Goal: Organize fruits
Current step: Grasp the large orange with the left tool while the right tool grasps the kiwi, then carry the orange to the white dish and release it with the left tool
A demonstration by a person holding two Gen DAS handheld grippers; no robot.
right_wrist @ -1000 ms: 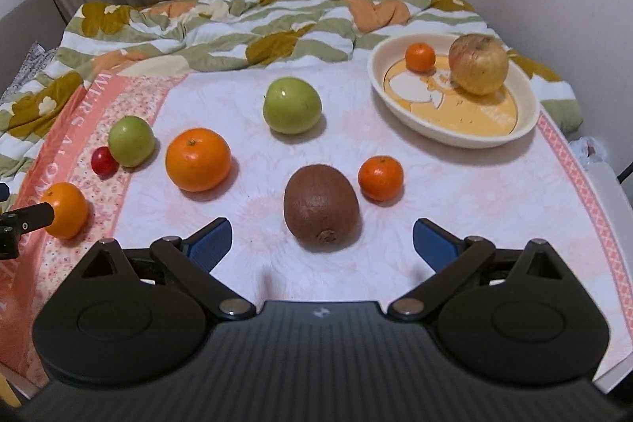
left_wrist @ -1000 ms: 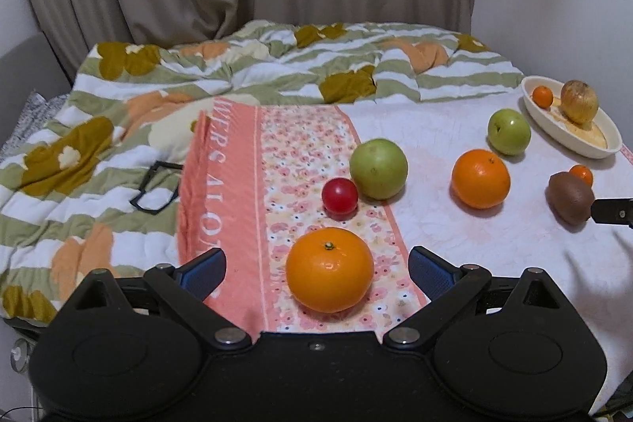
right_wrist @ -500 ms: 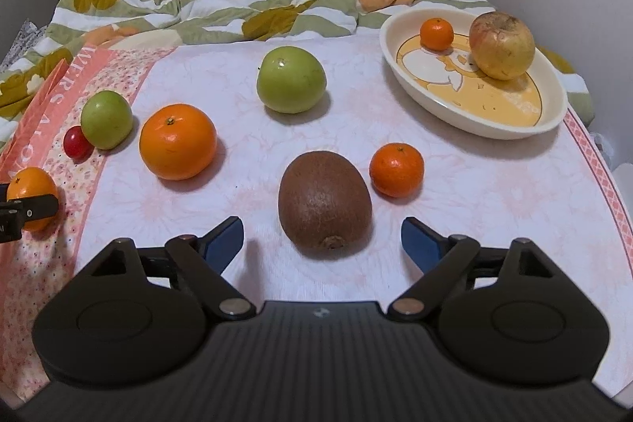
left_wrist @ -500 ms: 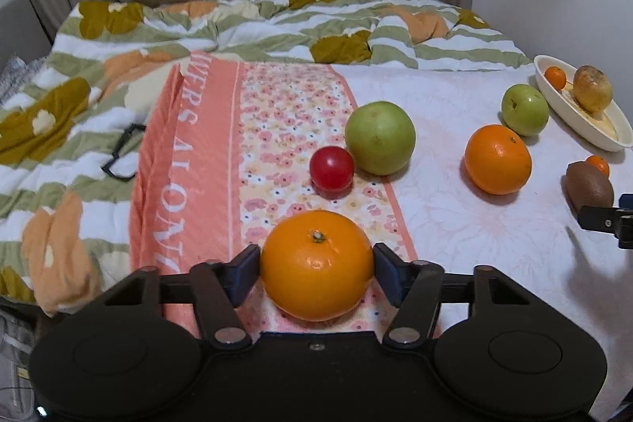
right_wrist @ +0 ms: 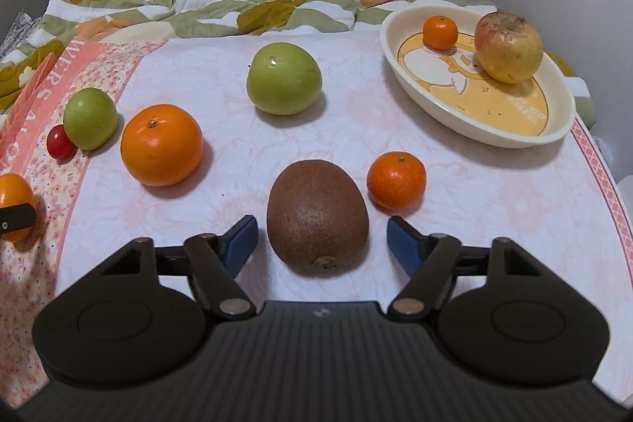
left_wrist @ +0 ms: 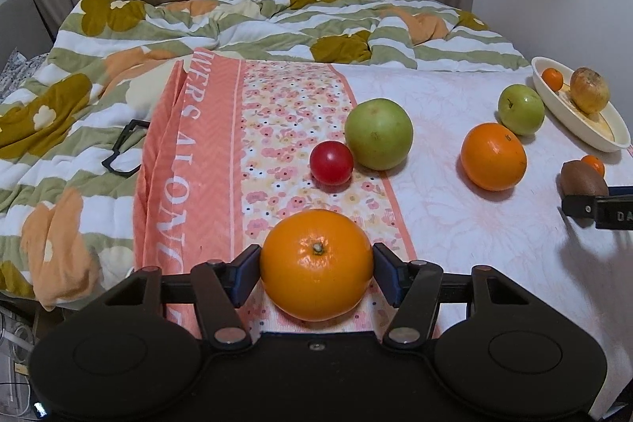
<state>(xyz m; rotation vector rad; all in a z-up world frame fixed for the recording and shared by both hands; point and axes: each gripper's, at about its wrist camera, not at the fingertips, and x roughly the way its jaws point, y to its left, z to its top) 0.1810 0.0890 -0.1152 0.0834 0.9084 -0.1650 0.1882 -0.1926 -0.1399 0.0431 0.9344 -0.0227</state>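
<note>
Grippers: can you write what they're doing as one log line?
left gripper: shut on orange | right gripper: closing, astride kiwi, not touching

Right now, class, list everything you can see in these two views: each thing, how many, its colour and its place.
large oranges: 2, orange; one between the left gripper's fingers, one loose on the cloth
small mandarins: 2, orange; one beside the kiwi, one in the dish
green apples: 2, green; one mid-cloth, one touching the tomato
tomato: 1, red; floral strip
kiwi: 1, brown; between the right gripper's fingers
yellowish apple: 1; in the dish
dish: 1, cream; far right
cloth: 1, pink-white; over the bed
quilt: 1, green-striped; behind
left gripper: black, shut on the orange
right gripper: black, closing, pads clear of the kiwi
</note>
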